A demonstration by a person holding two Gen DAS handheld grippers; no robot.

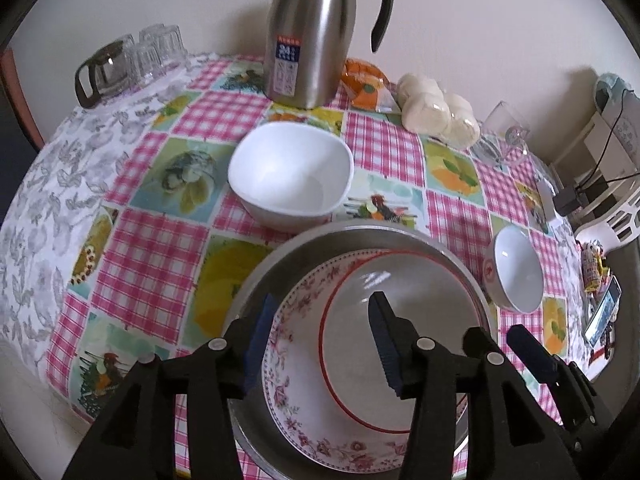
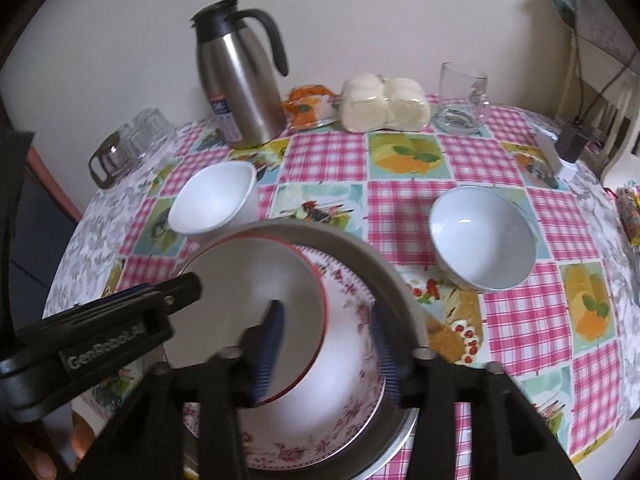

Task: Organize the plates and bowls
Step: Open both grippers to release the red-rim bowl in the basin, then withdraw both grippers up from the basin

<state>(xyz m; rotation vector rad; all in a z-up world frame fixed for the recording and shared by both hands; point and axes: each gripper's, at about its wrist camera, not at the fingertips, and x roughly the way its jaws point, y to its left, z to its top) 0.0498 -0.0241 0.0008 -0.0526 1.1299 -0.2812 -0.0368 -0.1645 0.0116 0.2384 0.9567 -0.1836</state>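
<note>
Hand-held gripper, left (image 1: 324,344): jaws partly open, pads pressing on nothing, straddling the near-left rim of the red-rimmed plate (image 1: 404,296) and the floral plate beneath. Right hand-held gripper (image 2: 328,350): likewise partly open and empty, straddling the right-hand rim of the same stack.

Red-rimmed plate lies on top of the floral plate (image 2: 352,412), and both rest inside the steel pan (image 1: 288,256), which serves as landmark. Red-rimmed plate sits off-centre on the floral one, not yet nested square.

Square white bowl (image 1: 290,180) stands just behind the steel pan, to its left. Round white bowl (image 2: 482,236) stands to the pan's right, apart from it. Thermos jug (image 2: 240,76), bread rolls (image 2: 384,98) and glasses (image 1: 158,54) line the far side of the worktop (image 2: 404,200), well behind the pan.

Judgement: plates appear released into the pan; bowls remain to be gathered. To do this step well, lift both grippers straight clear of the rims so the pads do not drag the top plate, then take one bowl by its rim per hand and lower it centred on the stack.
</note>
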